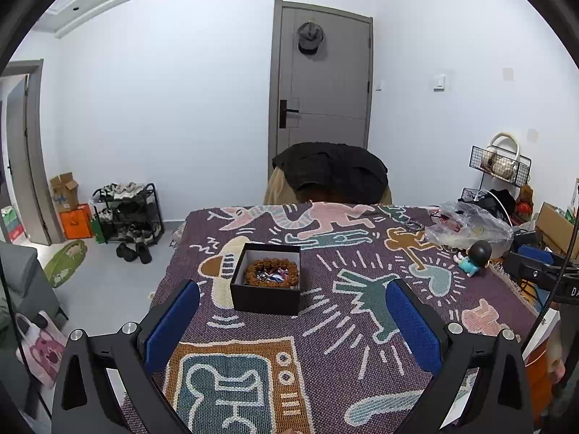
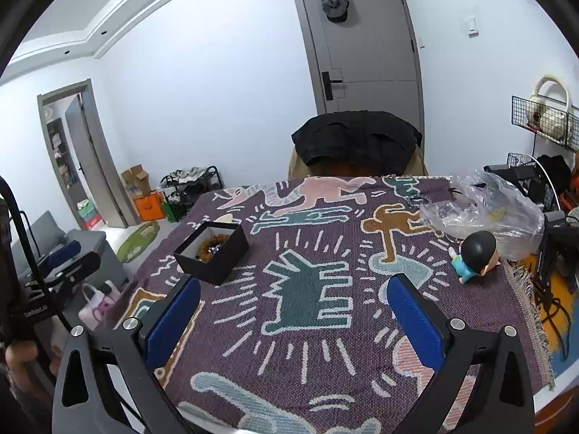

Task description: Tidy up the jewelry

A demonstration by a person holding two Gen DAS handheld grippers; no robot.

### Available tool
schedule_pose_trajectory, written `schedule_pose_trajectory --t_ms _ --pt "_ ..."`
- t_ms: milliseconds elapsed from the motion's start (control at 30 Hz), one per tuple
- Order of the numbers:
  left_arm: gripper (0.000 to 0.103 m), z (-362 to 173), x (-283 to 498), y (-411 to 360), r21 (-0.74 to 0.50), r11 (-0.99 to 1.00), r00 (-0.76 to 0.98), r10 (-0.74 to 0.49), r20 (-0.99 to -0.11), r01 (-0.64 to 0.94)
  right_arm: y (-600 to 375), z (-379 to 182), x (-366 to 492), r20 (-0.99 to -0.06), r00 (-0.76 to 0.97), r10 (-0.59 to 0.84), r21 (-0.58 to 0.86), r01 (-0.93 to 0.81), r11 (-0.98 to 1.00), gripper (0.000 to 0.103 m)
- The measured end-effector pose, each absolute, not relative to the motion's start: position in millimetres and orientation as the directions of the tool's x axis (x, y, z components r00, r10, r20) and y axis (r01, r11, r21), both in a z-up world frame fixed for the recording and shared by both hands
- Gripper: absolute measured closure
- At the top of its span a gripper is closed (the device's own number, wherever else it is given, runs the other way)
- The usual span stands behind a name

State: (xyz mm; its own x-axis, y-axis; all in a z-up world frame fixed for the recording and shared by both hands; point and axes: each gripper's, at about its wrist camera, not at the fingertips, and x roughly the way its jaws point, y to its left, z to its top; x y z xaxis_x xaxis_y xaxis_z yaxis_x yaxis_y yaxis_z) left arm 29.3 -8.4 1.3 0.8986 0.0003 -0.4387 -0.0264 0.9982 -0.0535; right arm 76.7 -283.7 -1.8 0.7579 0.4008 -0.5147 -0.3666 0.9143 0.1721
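Both grippers hang above the surface, which is covered by a purple woven cloth with cartoon figures. The left gripper has its blue-padded fingers spread wide with nothing between them, and the right gripper is spread just as wide and is empty too. A black open box sits on the cloth toward its left side, just ahead of the left gripper, with a brown beaded bracelet coiled inside around some smaller pieces. Far right lie a crumpled plastic bag and a small doll.
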Motion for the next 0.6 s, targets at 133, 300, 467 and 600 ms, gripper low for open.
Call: schedule_pose_trajectory --t_ms 133,300,467,600 --pt "0.000 1.3 29.5 -8.9 -0.053 0.998 0.899 0.003 -0.438 -0.029 -282.8 -2.0 77.0 -0.517 0.759 0.396 0.163 -0.367 0.916 0.000" --pt "0.000 1.8 29.1 -9.5 -0.055 0.998 0.900 0.001 -0.436 -0.028 -283.7 -1.2 77.1 -0.517 0.759 0.397 0.169 -0.364 0.916 0.000" --pt "0.000 2.0 29.0 -8.6 -0.053 0.998 0.901 0.002 -0.434 -0.028 -282.7 -1.6 77.2 -0.517 0.756 0.402 0.173 -0.367 0.914 0.000" --pt "0.000 2.0 28.8 -8.8 -0.056 0.998 0.901 0.000 -0.433 -0.026 -280.6 -3.5 77.9 -0.521 0.755 0.398 0.168 -0.367 0.915 0.000"
